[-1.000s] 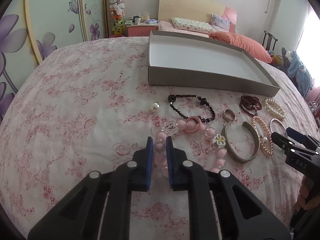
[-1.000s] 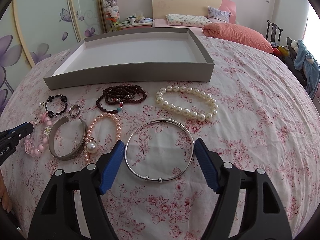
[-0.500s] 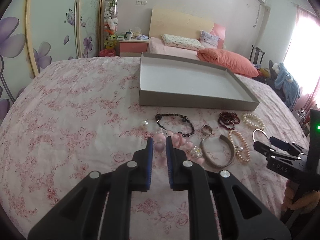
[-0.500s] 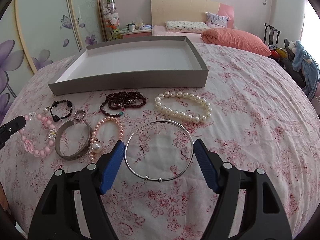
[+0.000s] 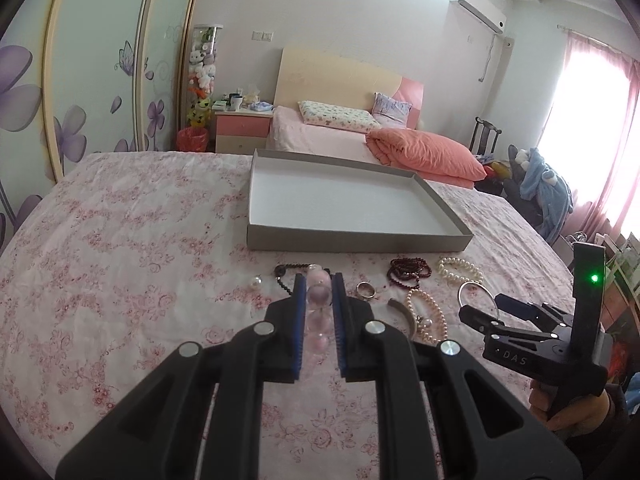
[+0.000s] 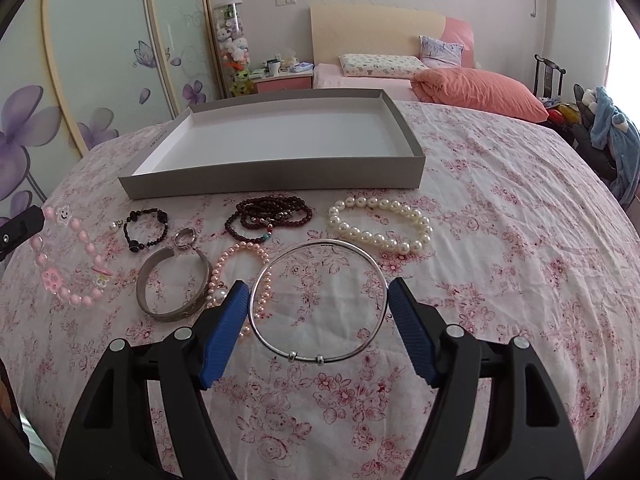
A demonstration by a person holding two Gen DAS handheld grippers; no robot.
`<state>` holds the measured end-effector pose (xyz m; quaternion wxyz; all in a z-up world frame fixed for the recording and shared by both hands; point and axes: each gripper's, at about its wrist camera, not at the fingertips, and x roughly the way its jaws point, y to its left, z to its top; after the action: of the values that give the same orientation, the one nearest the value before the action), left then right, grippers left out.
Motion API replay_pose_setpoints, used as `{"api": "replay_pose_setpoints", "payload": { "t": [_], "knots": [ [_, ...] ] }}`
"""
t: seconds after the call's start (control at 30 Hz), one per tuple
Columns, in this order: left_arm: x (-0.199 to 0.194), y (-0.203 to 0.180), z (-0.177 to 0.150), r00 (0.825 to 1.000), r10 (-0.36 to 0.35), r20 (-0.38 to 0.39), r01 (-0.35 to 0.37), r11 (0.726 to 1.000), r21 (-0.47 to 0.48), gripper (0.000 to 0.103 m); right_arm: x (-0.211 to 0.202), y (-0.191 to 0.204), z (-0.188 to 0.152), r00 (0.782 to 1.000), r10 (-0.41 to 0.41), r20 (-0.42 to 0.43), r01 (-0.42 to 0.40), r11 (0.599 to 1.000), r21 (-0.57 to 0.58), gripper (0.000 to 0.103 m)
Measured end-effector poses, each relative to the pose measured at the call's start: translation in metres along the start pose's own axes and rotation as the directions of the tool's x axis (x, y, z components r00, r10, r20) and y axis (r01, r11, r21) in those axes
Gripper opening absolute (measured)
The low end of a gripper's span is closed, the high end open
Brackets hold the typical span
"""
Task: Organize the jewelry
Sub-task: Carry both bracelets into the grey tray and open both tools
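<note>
My left gripper (image 5: 318, 280) is shut on the pink bead bracelet (image 5: 319, 304) and holds it above the bed; in the right wrist view the bracelet (image 6: 68, 264) hangs from its tip at the far left. My right gripper (image 6: 316, 292) is open and empty, its fingers either side of a thin silver bangle (image 6: 318, 300) lying on the sheet. The empty grey box (image 6: 280, 140) stands behind the jewelry row.
On the floral sheet lie a black bead bracelet (image 6: 146, 228), a ring (image 6: 186, 236), a wide silver cuff (image 6: 174, 284), a pink pearl bracelet (image 6: 240, 276), dark red beads (image 6: 272, 214), white pearls (image 6: 380, 226) and a loose pearl (image 5: 255, 281). A pink pillow (image 6: 476, 88) lies beyond the box.
My left gripper has lifted the pink bead bracelet off the sheet and risen with it. My right gripper stays open around the silver bangle.
</note>
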<state>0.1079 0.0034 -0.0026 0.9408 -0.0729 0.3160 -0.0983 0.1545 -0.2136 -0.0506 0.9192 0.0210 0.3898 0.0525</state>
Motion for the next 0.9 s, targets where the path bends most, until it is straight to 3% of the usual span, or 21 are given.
{"api": "replay_pose_setpoints", "payload": {
  "t": [0.4,0.63,0.9],
  "knots": [
    [-0.008,-0.006,0.011,1.000,-0.001,0.027,0.001,1.000,0.019,0.014,-0.017,0.003,0.007,0.998,0.022,0.057,-0.022,1.000,-0.004,0.072],
    [-0.009,-0.011,0.042,0.998,-0.008,0.058,0.005,0.999,0.041,0.014,-0.028,0.001,0.033,0.991,0.024,0.130,-0.023,1.000,-0.011,0.072],
    [0.007,-0.017,0.094,0.995,-0.003,0.098,-0.003,0.998,0.059,0.014,-0.030,-0.004,0.079,0.969,0.000,0.247,0.007,1.000,-0.028,0.072]
  ]
}}
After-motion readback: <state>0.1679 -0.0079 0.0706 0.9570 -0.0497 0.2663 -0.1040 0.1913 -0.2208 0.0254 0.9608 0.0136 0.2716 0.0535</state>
